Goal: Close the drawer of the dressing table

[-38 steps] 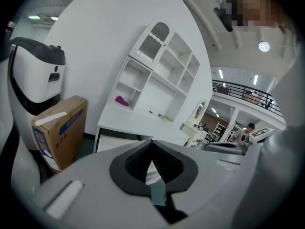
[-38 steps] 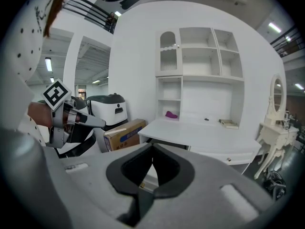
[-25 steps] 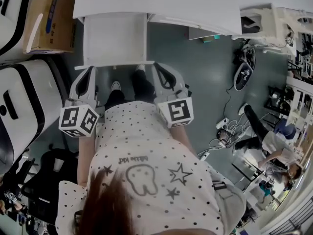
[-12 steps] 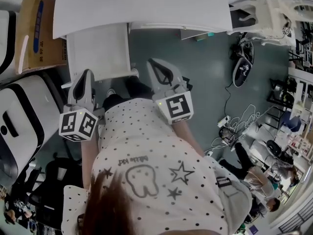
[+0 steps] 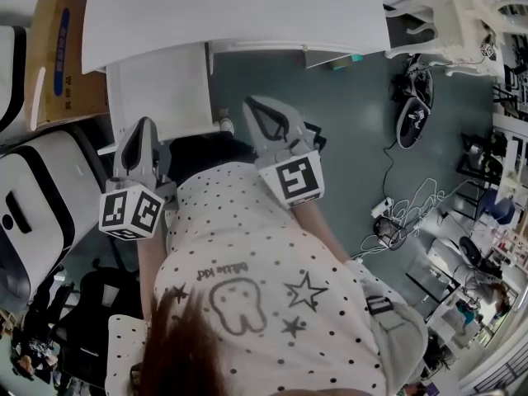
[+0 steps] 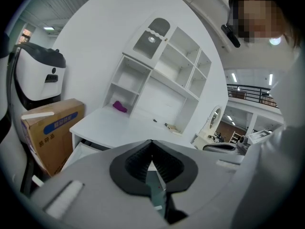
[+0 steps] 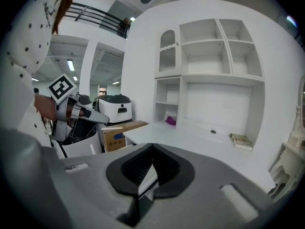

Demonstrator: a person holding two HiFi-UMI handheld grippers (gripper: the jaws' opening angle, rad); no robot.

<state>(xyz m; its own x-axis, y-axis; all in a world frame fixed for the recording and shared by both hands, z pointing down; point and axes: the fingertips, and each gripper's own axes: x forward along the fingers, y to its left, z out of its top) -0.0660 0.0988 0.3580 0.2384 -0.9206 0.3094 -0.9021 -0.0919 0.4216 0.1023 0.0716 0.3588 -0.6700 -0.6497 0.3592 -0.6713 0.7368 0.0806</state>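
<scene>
The white dressing table point(image 5: 247, 15) runs across the top of the head view. Its drawer point(image 5: 157, 89) stands pulled out at the left, seen in the left gripper view as a dark gap under the tabletop point(image 6: 83, 149). My left gripper point(image 5: 143, 124) is shut, and its tip lies at the drawer's front edge; whether it touches I cannot tell. My right gripper point(image 5: 247, 101) is shut and empty, and its tip is just right of the drawer's side. In each gripper view the jaws meet at the tip, left gripper point(image 6: 151, 142) and right gripper point(image 7: 152, 147).
A cardboard box point(image 5: 58, 56) and a white-and-black machine point(image 5: 41, 196) stand left of the drawer. Shelves point(image 7: 209, 56) rise behind the tabletop, with a purple item point(image 6: 120, 107) and a small book point(image 7: 240, 140) on it. Cables and shoes point(image 5: 408, 114) lie on the floor at the right.
Both grippers have moved toward the table. The right tip now lies past the drawer's front, beside its right side. The drawer sits further left in the view.
</scene>
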